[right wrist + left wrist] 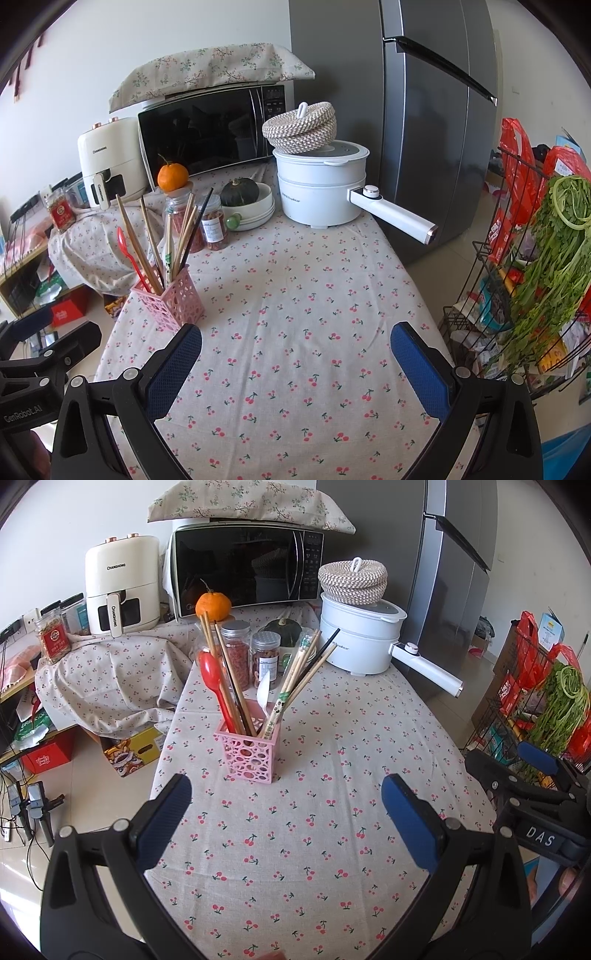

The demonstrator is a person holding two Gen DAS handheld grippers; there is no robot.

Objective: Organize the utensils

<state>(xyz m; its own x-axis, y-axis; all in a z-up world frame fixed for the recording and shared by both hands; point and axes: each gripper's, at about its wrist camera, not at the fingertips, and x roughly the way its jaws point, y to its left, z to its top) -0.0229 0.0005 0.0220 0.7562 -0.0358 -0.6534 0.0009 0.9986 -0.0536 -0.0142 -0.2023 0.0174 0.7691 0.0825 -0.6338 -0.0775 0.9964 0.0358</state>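
A pink perforated utensil holder (pixel 248 753) stands on the cherry-print tablecloth (pixel 332 834). It holds several chopsticks (pixel 295 679), a red spoon (pixel 212 674) and a white spoon (pixel 264 694). My left gripper (pixel 286 788) is open and empty, just in front of the holder. In the right wrist view the holder (pixel 168 299) stands at the left with the red spoon (pixel 123 240) and chopsticks (pixel 184 229) in it. My right gripper (pixel 295 338) is open and empty, to the right of the holder. The right gripper also shows in the left wrist view (pixel 532 771).
Two spice jars (pixel 251 657), an orange (pixel 213 605), a green squash (pixel 284 629), a white electric pot (pixel 358 638) with a woven basket on it, a microwave (pixel 243 568) and an air fryer (pixel 122 587) stand at the back. A wire rack (pixel 524 277) with greens stands at the right.
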